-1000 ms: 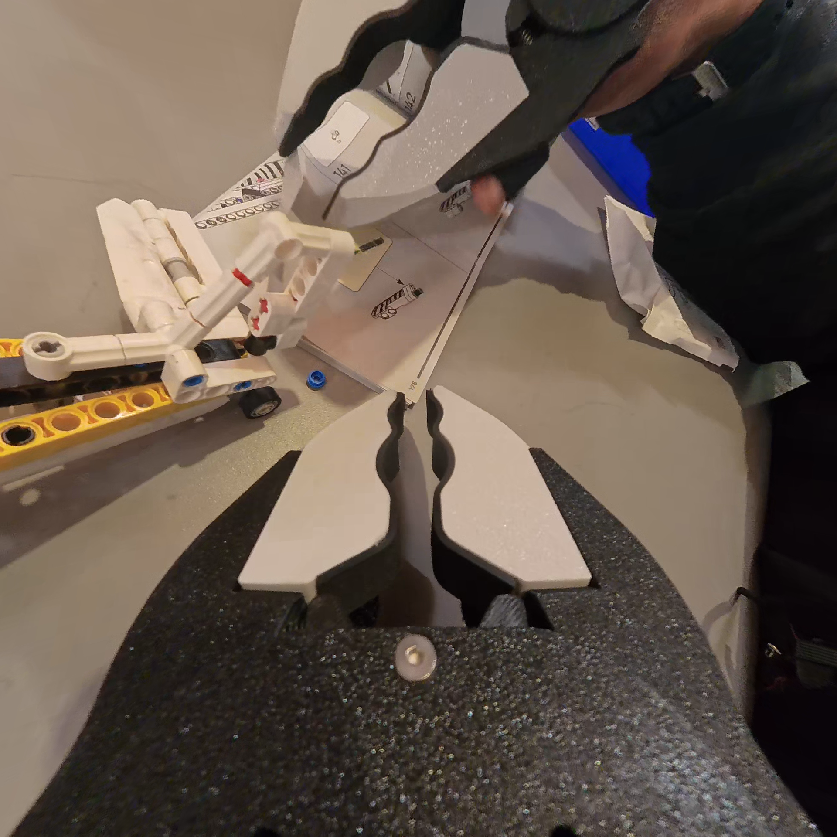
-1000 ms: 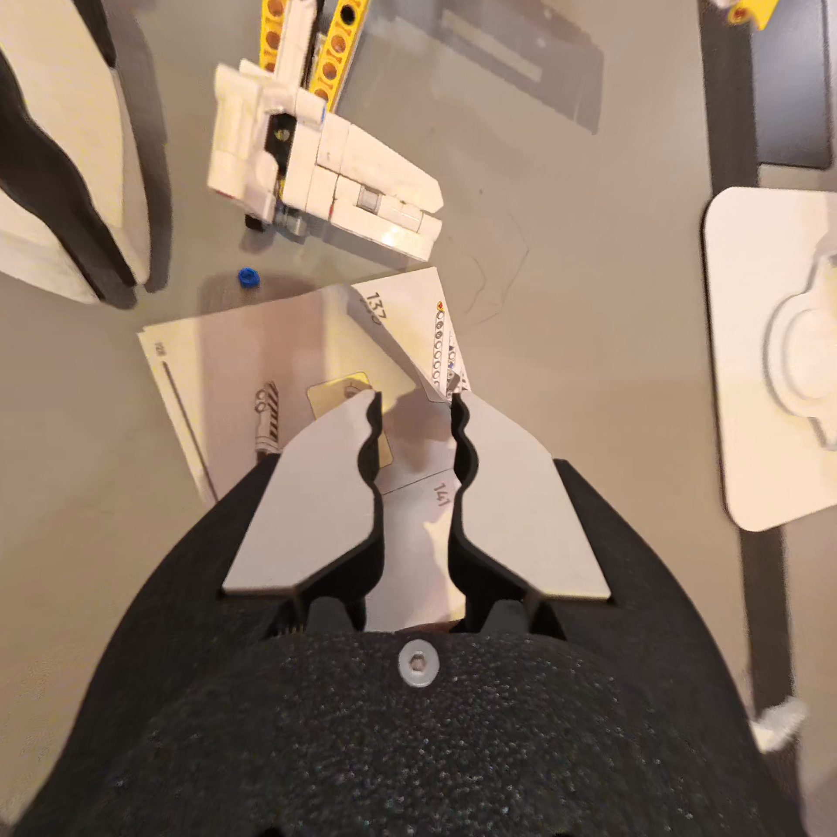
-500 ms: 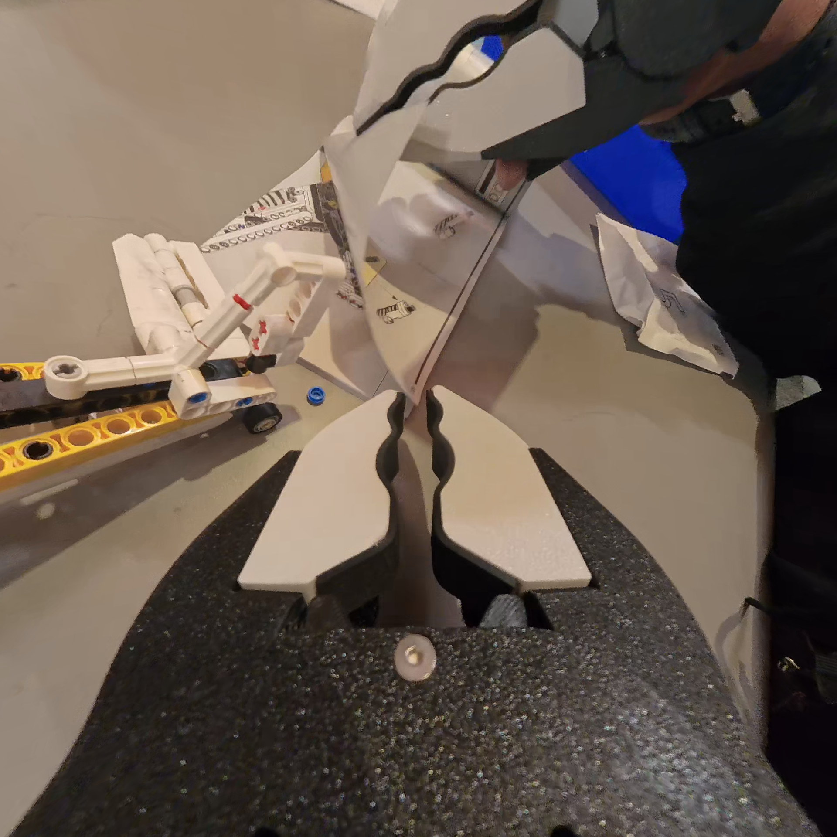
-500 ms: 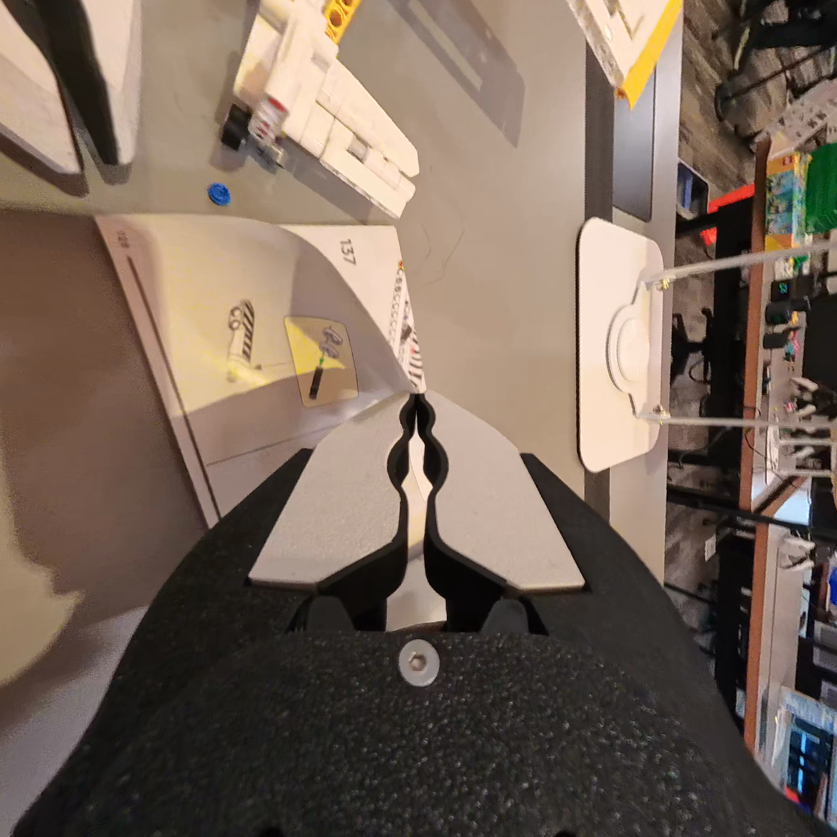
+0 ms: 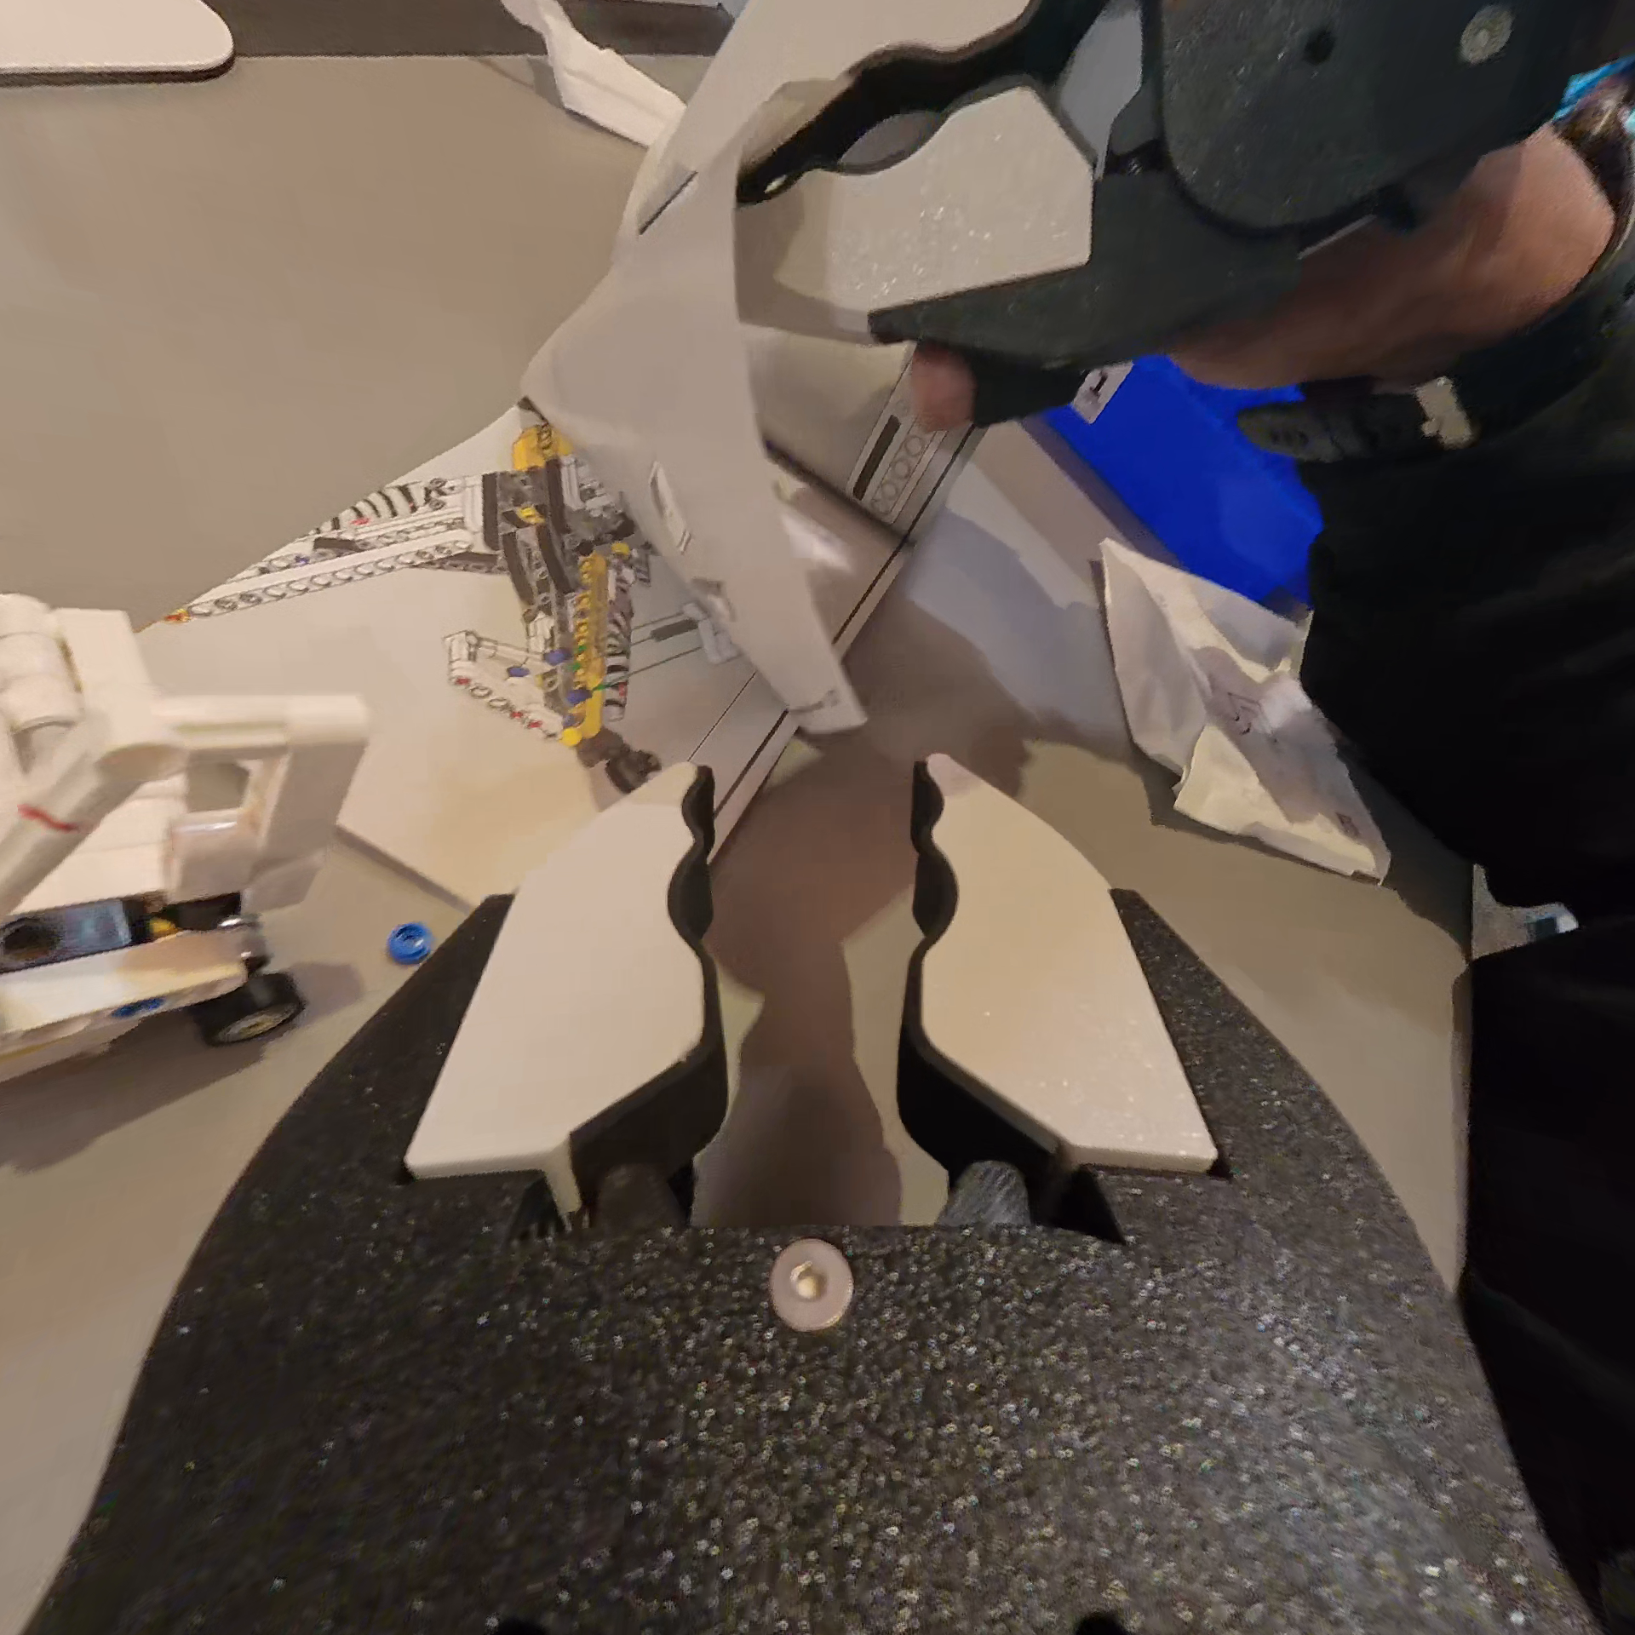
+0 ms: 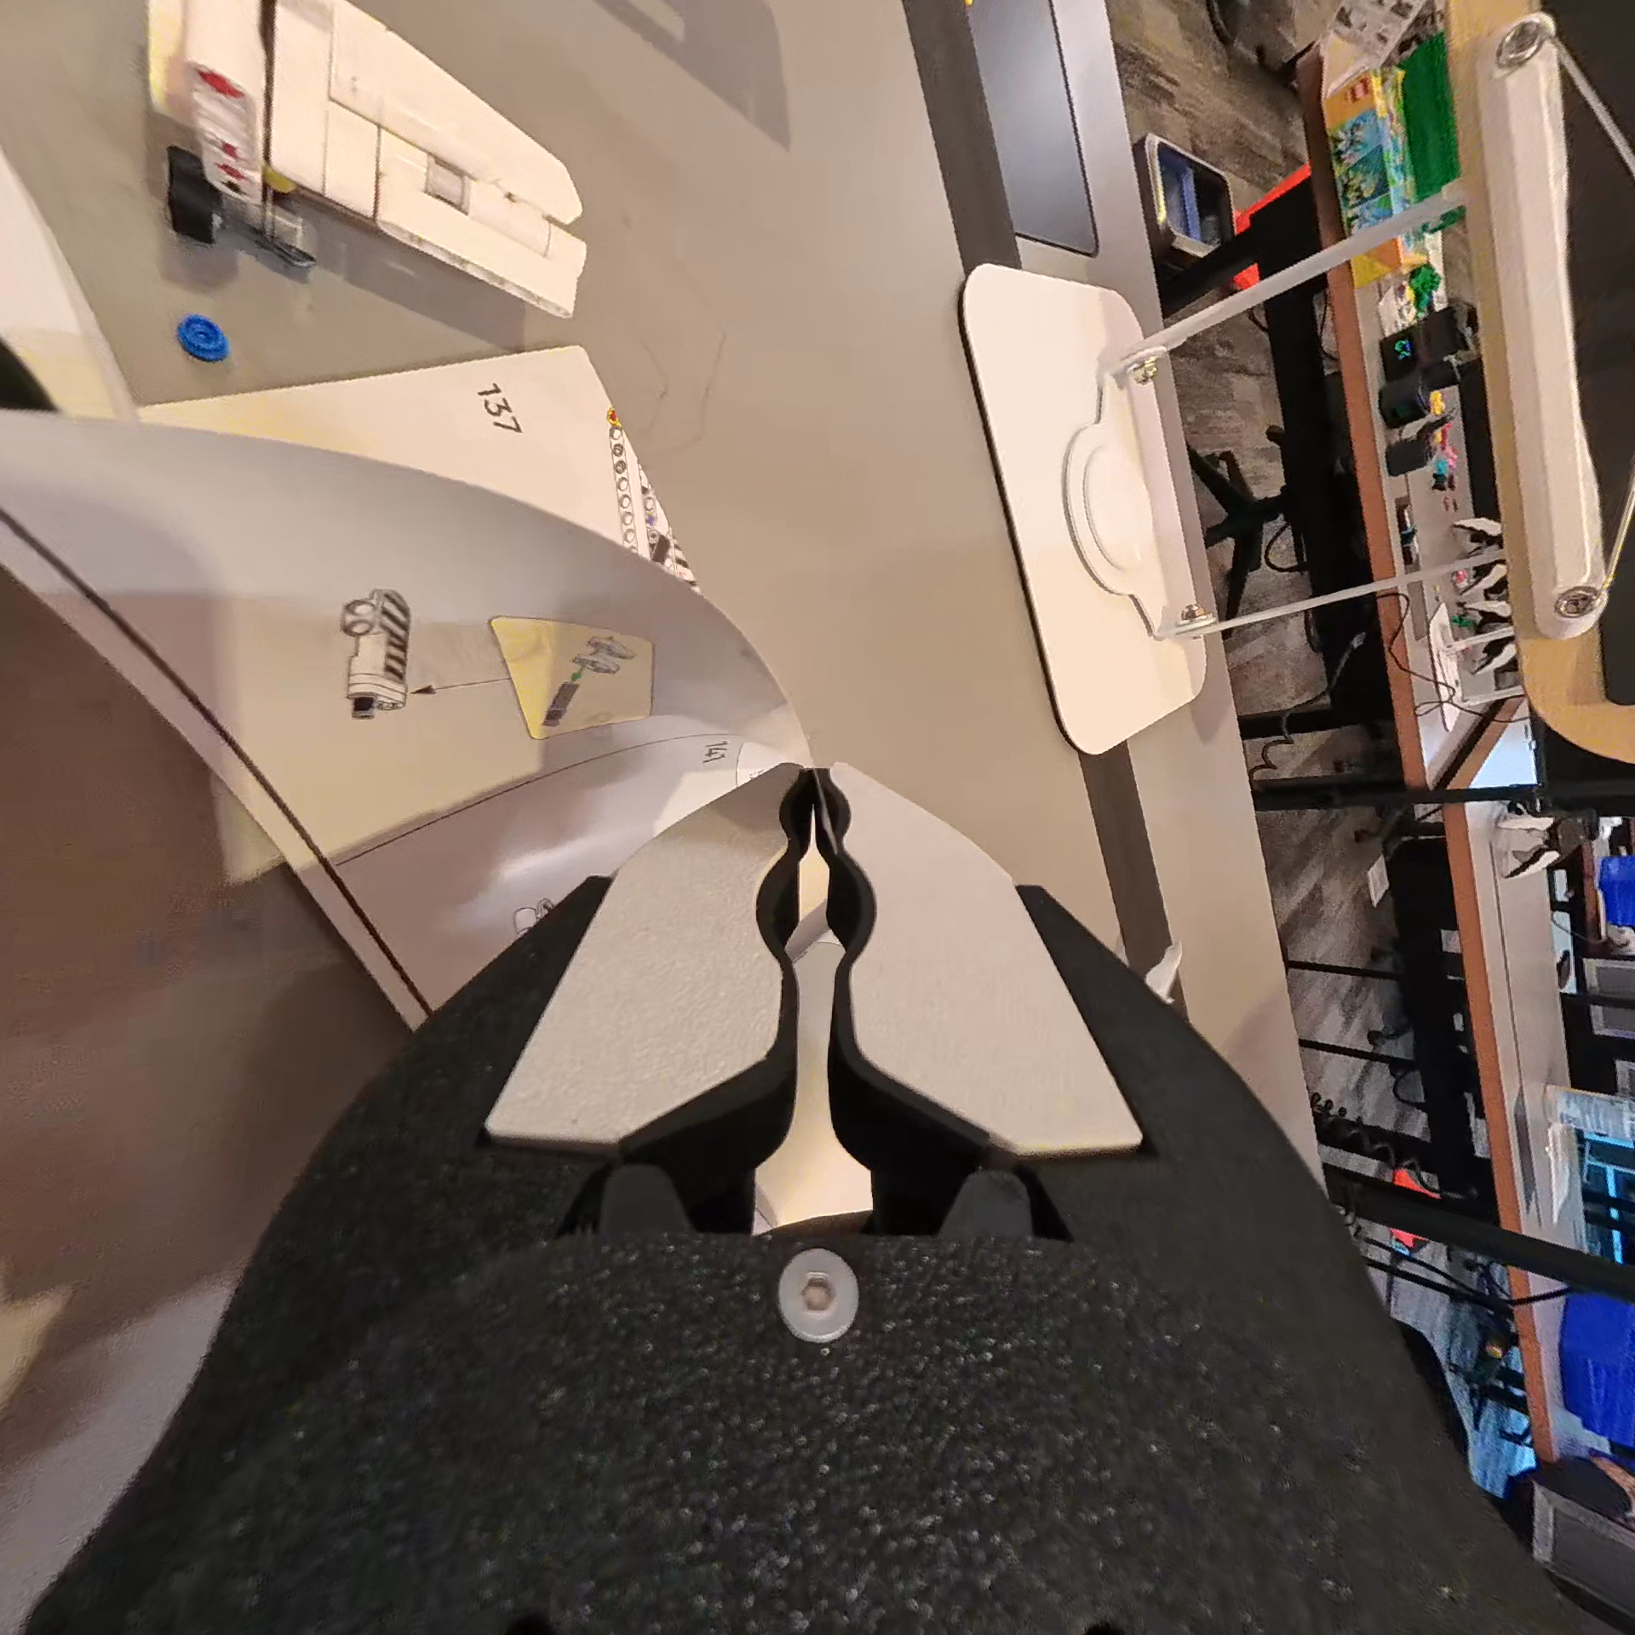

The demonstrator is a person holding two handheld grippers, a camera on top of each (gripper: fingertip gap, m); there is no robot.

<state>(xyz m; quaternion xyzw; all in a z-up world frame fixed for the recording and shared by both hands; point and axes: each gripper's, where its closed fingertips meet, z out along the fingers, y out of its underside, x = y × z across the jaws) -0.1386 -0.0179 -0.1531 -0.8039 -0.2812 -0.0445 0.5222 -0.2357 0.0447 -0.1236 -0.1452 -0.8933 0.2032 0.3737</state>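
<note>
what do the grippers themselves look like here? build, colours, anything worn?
Both match. Left gripper and right gripper: speckled black body, one silver screw at centre, two flat pale-grey fingers with wavy black pads along the inner edges. No cables visible. The person's sleeve is black.

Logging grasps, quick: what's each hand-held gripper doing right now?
Left hand-held gripper: open, holding nothing, above the table.
Right hand-held gripper: closed on a booklet page, lifting it into a curl.

Grey table (image 6: 840, 265) with building-brick clutter

On it lie an open instruction booklet (image 5: 425, 708), a white brick-built vehicle (image 6: 425, 159), a small blue round piece (image 6: 203, 338), crumpled paper (image 5: 1239, 699) and a white stand base (image 6: 1079, 522).
</note>
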